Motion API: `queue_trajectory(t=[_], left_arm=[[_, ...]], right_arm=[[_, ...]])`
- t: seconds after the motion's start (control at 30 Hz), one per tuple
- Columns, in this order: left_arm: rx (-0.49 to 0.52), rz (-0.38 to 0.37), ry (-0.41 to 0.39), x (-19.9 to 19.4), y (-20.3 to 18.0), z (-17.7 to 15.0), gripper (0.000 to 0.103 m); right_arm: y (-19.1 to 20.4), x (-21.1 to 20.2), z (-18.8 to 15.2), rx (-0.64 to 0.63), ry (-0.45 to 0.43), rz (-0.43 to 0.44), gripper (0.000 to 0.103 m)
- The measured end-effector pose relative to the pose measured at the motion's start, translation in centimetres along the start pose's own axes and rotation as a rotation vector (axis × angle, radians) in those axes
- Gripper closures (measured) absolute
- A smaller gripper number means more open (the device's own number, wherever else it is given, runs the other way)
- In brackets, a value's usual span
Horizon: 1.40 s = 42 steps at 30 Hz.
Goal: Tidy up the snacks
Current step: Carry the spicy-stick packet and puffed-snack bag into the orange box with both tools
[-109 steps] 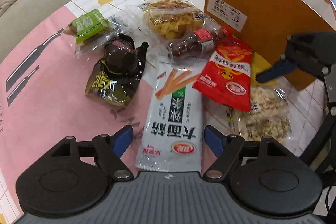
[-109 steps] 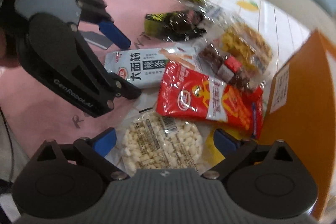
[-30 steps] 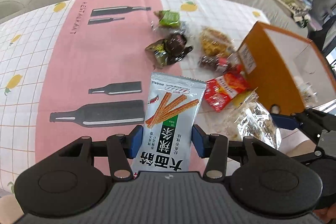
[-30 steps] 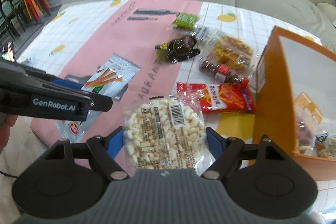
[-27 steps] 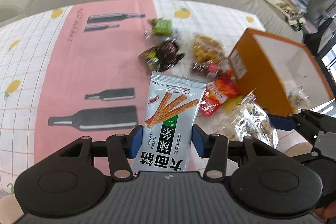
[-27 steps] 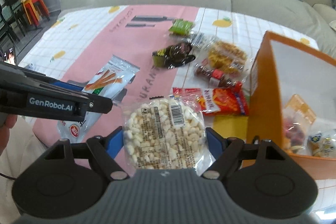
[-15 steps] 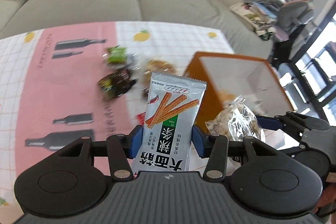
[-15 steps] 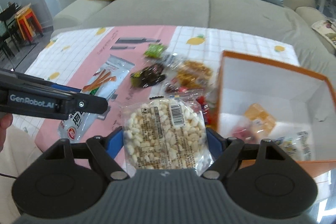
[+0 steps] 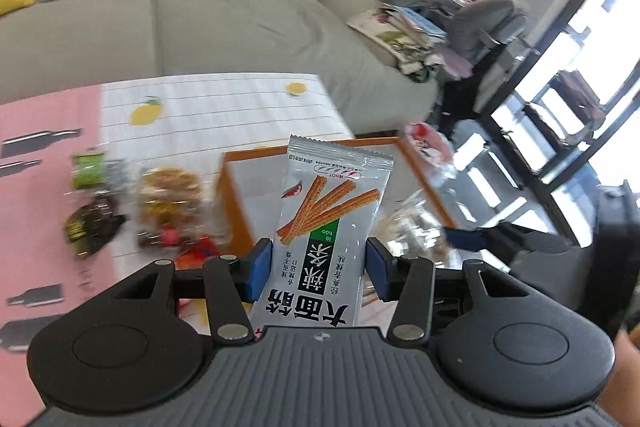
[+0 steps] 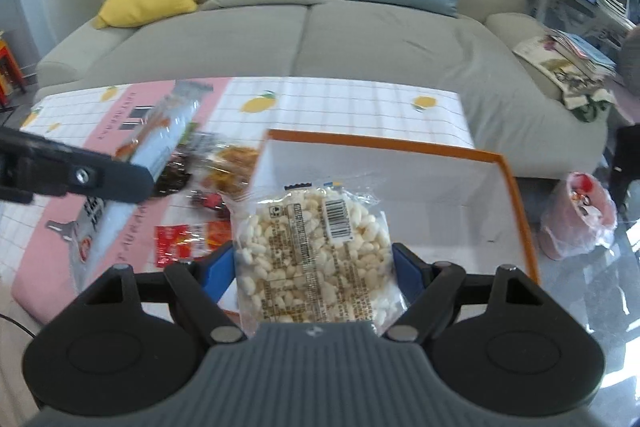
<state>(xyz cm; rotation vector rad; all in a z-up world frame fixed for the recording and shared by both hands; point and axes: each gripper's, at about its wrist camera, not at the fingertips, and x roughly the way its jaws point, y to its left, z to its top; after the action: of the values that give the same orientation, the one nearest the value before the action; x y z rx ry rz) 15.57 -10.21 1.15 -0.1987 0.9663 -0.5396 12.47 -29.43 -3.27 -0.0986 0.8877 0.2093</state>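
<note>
The left hand-held gripper (image 9: 316,267) clamps a spicy-strip packet (image 9: 328,235); the right hand-held gripper (image 10: 312,267) clamps a puffed-rice cake pack (image 10: 312,255). Both hang over the orange box (image 10: 516,203) at the worktop's (image 10: 340,103) right edge. Crowding risks a collision, or a drop outside.

The open-topped orange cardboard box (image 10: 516,195) shows a bare white far wall and floor, so there is free room to enter from above; its near part is hidden behind the clear bag of white puffed rice (image 10: 312,255). Left of the box, a cluster of loose snack packets (image 10: 224,171) crowds the pink-and-white checked tablecloth (image 10: 340,103), seemingly close against the box's left wall, though blur makes this uncertain. The far white strip of cloth lies open.
</note>
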Motion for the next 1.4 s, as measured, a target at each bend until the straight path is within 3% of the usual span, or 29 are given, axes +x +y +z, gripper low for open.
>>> queue_trajectory(t=[0.1,0.3,0.93,1.4], left_arm=[[-0.013,-0.041,0.038,2.0,-0.7,1.2,0.046],[-0.019,-0.041,0.125,6.7,-1.0,2.8,0.046],[0.075,0.101,0.333,18.1,-0.4,4.7,0.046],[0.174,0.183,0.398,22.3,-0.4,4.6,0.046]], right_arm=[[-1.7,0.6,0.1,0.000,0.028,-0.032,0.024],[-4.1,3.1,0.2,-0.011,0.078,-0.059,0.025],[-7.4,11.5,0.8,-0.027,0.186,-0.047,0.025],[-7.9,15.7,0.8,-0.084,0.234,-0.048,0.024]])
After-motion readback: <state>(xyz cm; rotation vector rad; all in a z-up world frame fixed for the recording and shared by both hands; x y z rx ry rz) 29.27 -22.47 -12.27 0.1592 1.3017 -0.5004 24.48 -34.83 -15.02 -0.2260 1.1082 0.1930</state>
